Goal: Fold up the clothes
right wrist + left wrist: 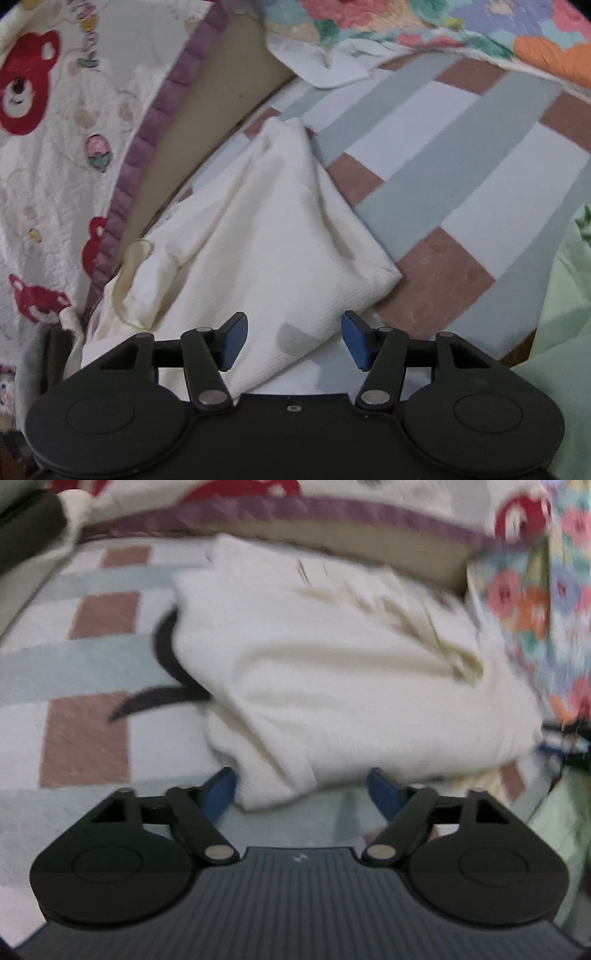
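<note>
A cream-white garment (pixel 332 672) lies folded in a rumpled bundle on a checked sheet (pixel 85 738) of grey, white and brown squares. My left gripper (pixel 303 792) is open at its near edge. A folded corner of the cloth sits between the blue pads (pixel 221 790), and the right-hand pad stands apart from it. In the right wrist view the same garment (pixel 258 240) runs to a point at the far end. My right gripper (pixel 295 339) hangs open over its near part, pads not pressing on the fabric.
A dark strap (pixel 166 653) pokes out from under the garment's left side. A bear-print quilt with purple trim (pixel 55 147) lines one side, a floral blanket (pixel 535 609) the other. A pale green cloth (pixel 565 314) lies at the right, a small white piece (pixel 325 66) far off.
</note>
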The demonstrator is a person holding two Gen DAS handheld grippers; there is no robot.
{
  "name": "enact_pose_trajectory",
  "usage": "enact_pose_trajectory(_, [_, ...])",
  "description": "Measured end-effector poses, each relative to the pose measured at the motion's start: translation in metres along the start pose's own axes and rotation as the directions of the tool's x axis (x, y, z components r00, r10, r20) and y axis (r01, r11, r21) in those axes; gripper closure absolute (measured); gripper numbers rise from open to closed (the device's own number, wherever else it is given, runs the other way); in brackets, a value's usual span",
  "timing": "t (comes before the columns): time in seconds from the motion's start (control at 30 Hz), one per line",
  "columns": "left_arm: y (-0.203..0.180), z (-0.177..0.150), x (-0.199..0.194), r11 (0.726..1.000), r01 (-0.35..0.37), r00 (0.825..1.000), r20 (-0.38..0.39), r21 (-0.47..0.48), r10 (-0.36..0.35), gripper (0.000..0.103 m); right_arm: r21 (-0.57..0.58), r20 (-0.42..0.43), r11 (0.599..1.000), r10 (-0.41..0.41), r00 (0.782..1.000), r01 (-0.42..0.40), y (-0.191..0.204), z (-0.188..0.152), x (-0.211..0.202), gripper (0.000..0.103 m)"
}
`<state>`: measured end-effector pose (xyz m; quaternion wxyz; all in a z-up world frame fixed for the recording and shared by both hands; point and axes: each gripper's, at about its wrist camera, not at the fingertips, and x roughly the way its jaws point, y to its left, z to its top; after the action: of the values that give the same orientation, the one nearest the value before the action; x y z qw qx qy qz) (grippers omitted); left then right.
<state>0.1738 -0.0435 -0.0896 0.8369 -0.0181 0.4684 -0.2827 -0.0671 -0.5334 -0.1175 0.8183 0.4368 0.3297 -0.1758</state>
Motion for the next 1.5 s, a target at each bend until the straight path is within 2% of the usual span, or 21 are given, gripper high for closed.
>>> enact_pose_trajectory(0.1, [-0.012, 0.011, 0.008, 0.999, -0.053, 0.999, 0.003, 0.001, 0.053, 0.025, 0.027, -0.004, 0.999, 0.018, 1.0, -0.018, -0.005, -0.007, -0.005, 0.041])
enact_pose_trajectory(0.17, [-0.014, 0.016, 0.006, 0.995, -0.092, 0.995, 0.028, 0.048, 0.091, 0.073, 0.038, -0.001, 0.999, 0.024, 1.0, -0.024, -0.009, -0.008, -0.006, 0.041])
enact_pose_trajectory(0.2, [-0.015, 0.018, 0.005, 0.991, -0.112, 0.993, 0.041, 0.072, 0.11, 0.087, 0.043, 0.001, 0.999, 0.026, 1.0, -0.026, -0.011, -0.009, -0.007, 0.041])
enact_pose_trajectory(0.27, [-0.018, 0.02, -0.012, 0.984, -0.166, 0.981, 0.106, 0.057, 0.159, 0.089, 0.067, 0.014, 0.997, 0.034, 0.999, -0.035, -0.013, -0.006, -0.005, 0.04])
enact_pose_trajectory(0.37, [-0.026, 0.017, -0.04, 0.941, -0.322, 0.933, 0.201, 0.105, 0.297, 0.092, 0.057, 0.02, 0.998, 0.037, 0.999, -0.038, -0.013, -0.006, -0.004, 0.04])
enact_pose_trajectory(0.43, [-0.014, 0.015, -0.042, 0.93, -0.365, 0.92, 0.172, 0.053, 0.351, 0.093, 0.025, 0.016, 0.999, 0.035, 0.999, -0.035, -0.011, -0.009, -0.005, 0.04])
enact_pose_trajectory(0.5, [0.01, 0.012, -0.042, 0.945, -0.312, 0.943, 0.087, -0.101, 0.321, 0.092, 0.019, 0.022, 0.999, 0.046, 0.999, -0.046, -0.013, -0.012, -0.008, 0.04])
enact_pose_trajectory(0.57, [0.032, 0.005, -0.044, 0.941, -0.176, 0.979, 0.047, -0.288, 0.198, 0.075, 0.028, 0.03, 0.997, 0.069, 0.997, -0.07, -0.018, -0.013, -0.01, 0.039])
enact_pose_trajectory(0.63, [0.053, -0.006, -0.047, 0.881, -0.005, 0.997, 0.063, -0.473, 0.039, 0.045, 0.039, 0.028, 0.996, 0.078, 0.997, -0.079, -0.019, -0.012, -0.01, 0.039])
enact_pose_trajectory(0.7, [0.064, -0.016, -0.044, 0.801, 0.119, 0.992, 0.093, -0.587, -0.08, 0.043, 0.035, 0.024, 0.996, 0.075, 0.997, -0.076, -0.019, -0.011, -0.009, 0.039])
enact_pose_trajectory(0.77, [0.066, -0.02, -0.035, 0.769, 0.174, 0.985, 0.104, -0.615, -0.139, 0.043, 0.017, 0.025, 0.998, 0.067, 0.997, -0.068, -0.016, -0.012, -0.009, 0.039])
enact_pose_trajectory(1.0, [0.045, -0.021, -0.012, 0.828, 0.062, 0.989, 0.144, -0.557, 0.023, 0.039, -0.005, 0.035, 0.998, 0.064, 0.997, -0.064, -0.012, -0.008, -0.003, 0.036])
enact_pose_trajectory(1.07, [0.035, -0.01, -0.007, 0.881, -0.04, 0.982, 0.145, -0.471, 0.122, 0.029, -0.018, 0.043, 0.998, 0.068, 0.997, -0.067, -0.009, -0.005, 0.002, 0.03])
enact_pose_trajectory(1.13, [0.027, -0.007, -0.003, 0.915, -0.085, 0.978, 0.145, -0.394, 0.153, 0.033, -0.052, 0.05, 0.996, 0.079, 0.996, -0.076, -0.003, -0.003, 0.009, 0.022])
enact_pose_trajectory(1.17, [0.025, -0.007, -0.002, 0.924, -0.071, 0.98, 0.146, -0.375, 0.135, 0.041, -0.064, 0.055, 0.995, 0.077, 0.995, -0.074, 0.001, -0.002, 0.012, 0.019])
enact_pose_trajectory(1.2, [0.025, -0.008, -0.001, 0.927, -0.029, 0.985, 0.149, -0.373, 0.091, 0.07, -0.064, 0.064, 0.996, 0.07, 0.995, -0.066, 0.004, -0.001, 0.014, 0.019])
enact_pose_trajectory(1.23, [0.027, -0.008, 0.0, 0.925, 0.015, 0.987, 0.153, -0.381, 0.047, 0.083, -0.054, 0.076, 0.997, 0.066, 0.995, -0.062, 0.005, 0.0, 0.016, 0.019])
enact_pose_trajectory(1.33, [0.018, -0.005, -0.015, 0.952, 0.0, 0.961, 0.263, -0.307, 0.085, 0.092, -0.074, 0.105, 0.997, 0.043, 0.994, -0.035, 0.008, 0.008, 0.025, 0.021])
enact_pose_trajectory(1.37, [0.01, 0.001, -0.02, 0.97, -0.033, 0.948, 0.3, -0.242, 0.107, 0.092, -0.127, 0.09, 0.992, 0.014, 0.996, -0.002, 0.014, 0.012, 0.03, 0.042])
enact_pose_trajectory(1.4, [0.006, 0.005, -0.024, 0.976, -0.029, 0.943, 0.317, -0.216, 0.098, 0.092, -0.188, 0.071, 0.982, -0.022, 0.997, 0.035, 0.02, 0.016, 0.034, 0.097])
enact_pose_trajectory(1.5, [0.008, 0.007, -0.027, 0.966, 0.063, 0.951, 0.309, -0.252, 0.019, 0.092, -0.276, 0.101, 0.961, 0.006, 0.995, 0.022, 0.035, 0.024, 0.024, 0.096])
